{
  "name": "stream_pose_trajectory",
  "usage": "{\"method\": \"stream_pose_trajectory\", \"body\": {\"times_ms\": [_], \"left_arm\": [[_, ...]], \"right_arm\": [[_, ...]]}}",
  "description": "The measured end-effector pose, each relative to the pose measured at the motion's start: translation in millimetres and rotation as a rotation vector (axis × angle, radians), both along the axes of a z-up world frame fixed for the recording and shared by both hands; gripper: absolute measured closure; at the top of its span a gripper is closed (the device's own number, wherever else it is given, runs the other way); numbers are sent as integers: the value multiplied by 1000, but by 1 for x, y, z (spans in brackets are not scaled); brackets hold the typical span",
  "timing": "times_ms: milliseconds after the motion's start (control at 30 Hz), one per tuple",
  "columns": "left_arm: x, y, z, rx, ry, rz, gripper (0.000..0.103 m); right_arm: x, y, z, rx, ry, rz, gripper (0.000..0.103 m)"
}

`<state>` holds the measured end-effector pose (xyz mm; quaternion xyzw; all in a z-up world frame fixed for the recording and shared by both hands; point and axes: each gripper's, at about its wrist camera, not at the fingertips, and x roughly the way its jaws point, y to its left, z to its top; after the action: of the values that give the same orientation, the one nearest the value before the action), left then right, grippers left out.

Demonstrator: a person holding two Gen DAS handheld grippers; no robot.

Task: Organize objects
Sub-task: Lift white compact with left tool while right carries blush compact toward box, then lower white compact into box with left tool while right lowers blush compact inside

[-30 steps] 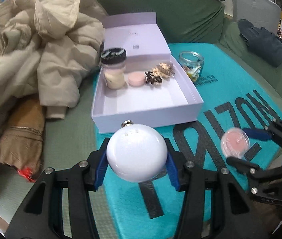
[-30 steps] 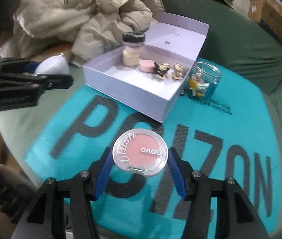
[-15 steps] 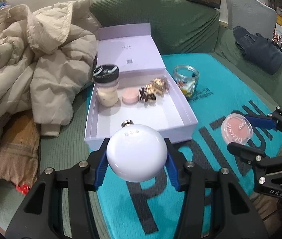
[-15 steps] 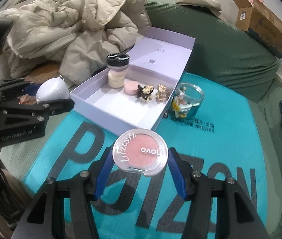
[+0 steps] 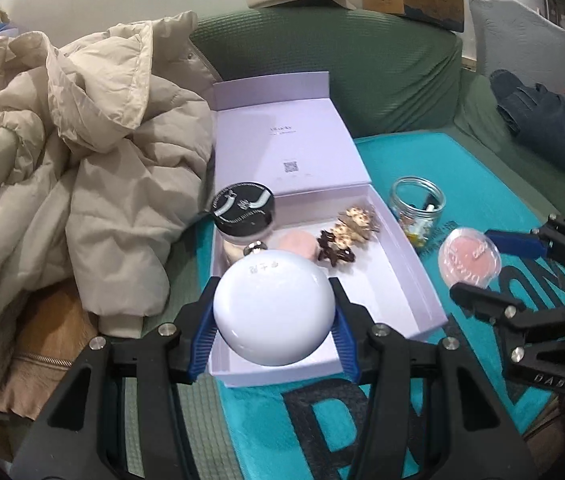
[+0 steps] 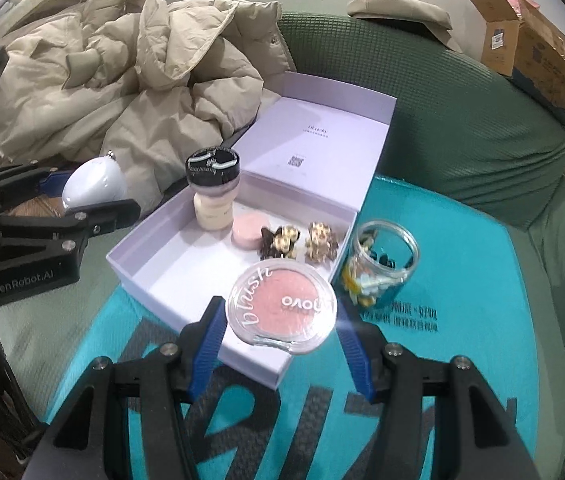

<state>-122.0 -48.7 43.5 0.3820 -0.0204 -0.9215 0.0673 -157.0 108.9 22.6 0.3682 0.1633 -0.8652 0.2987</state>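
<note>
The left gripper (image 5: 273, 312) clamps a white compact (image 5: 272, 306) between its blue pads, holding it above the near end of an open lilac box (image 5: 422, 292) on a teal mat (image 5: 474, 168) spread over a green sofa (image 5: 382, 64). The right gripper (image 6: 282, 322) grips a pink blush case (image 6: 282, 308), its clear lid reading "blush", over the box's near right corner. At the far end of the box stand a black-lidded jar (image 6: 213, 190), a pink puff (image 6: 247, 231) and two brown-and-cream clips (image 6: 300, 242), side by side along the back wall; the near half of the box floor lies bare. The lid of the box stands open behind them. A glass jar (image 6: 384, 266) holding small items sits on the mat just beside the box's right wall. A beige coat (image 5: 82, 168) is heaped at the box's left.
</note>
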Motion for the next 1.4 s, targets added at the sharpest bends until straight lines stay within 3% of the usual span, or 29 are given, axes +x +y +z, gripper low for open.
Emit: {"method": "stream_pose_trajectory", "body": {"times_ms": [200,500,733,933,1033,1200,1400], "left_arm": [[-13,-14,-1,-21,3,13,54],[-49,-33,-10,10,17,27,54],[-81,-56,-16,39,11,44,54],[-100,-63,-14,-5,46,19,54],[-106,-70,-19,30,47,13,54],[-106,-71,-31,92,21,-8,54],[-95,-55,-36,91,-8,-15,54]], "right_arm": [[-23,-14,9,-2,20,18,47],[-60,-46,18,-8,56,50,47],[-103,-69,10,-32,44,58,47],[-126,-85,2,-23,54,84,47],[-136,-88,-4,-34,23,76,47],[-128,-93,-25,44,-15,121,47],[-113,-94,-41,56,-85,154,47]]}}
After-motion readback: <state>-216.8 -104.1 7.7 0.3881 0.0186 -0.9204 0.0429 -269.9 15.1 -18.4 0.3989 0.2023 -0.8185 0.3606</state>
